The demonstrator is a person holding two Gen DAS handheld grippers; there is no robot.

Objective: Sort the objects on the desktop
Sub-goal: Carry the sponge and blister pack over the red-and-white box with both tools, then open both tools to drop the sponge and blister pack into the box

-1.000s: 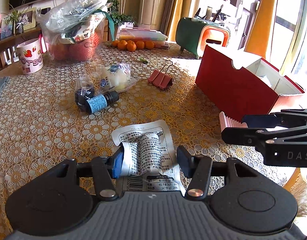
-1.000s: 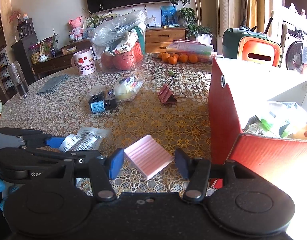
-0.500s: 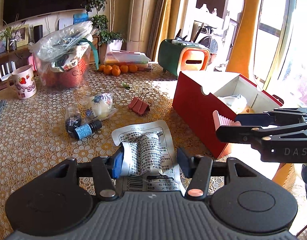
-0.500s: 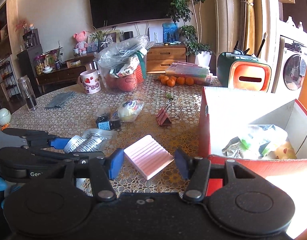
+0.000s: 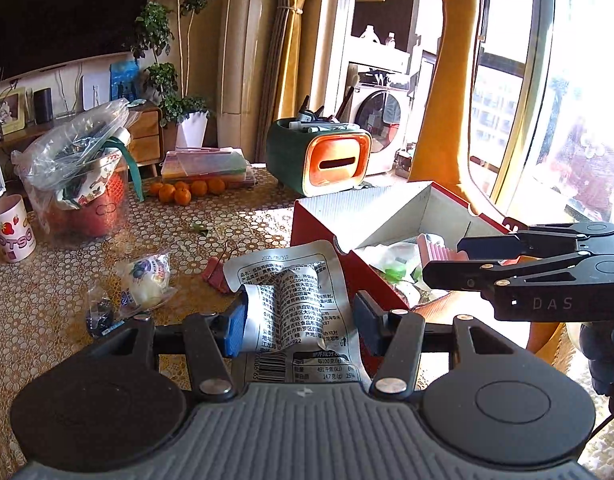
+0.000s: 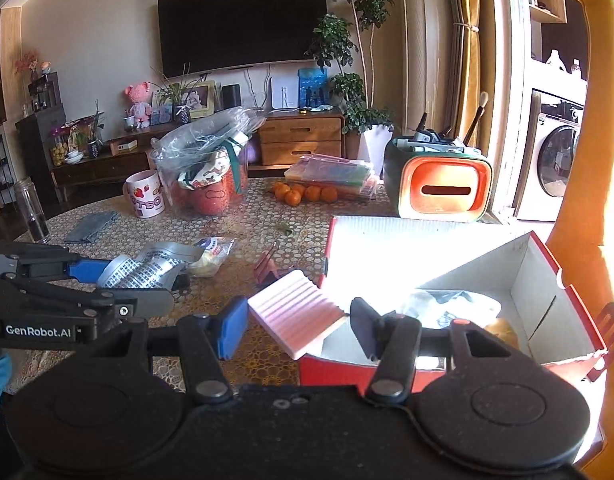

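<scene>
Above the red box (image 6: 447, 248), which already holds several wrapped items, the right tool (image 6: 297, 322) grips a pink ridged pad (image 6: 297, 306) and the left tool (image 5: 297, 318) a silver food packet (image 5: 291, 300), while a binder clip (image 5: 215, 276), a small bottle (image 5: 100, 319) and a wrapped snack (image 5: 147, 285) remain on the table (image 5: 47, 300).

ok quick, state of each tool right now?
Left tool: shut on the silver snack packet.
Right tool: shut on the pink ribbed pad, at the edge of the red box.
</scene>
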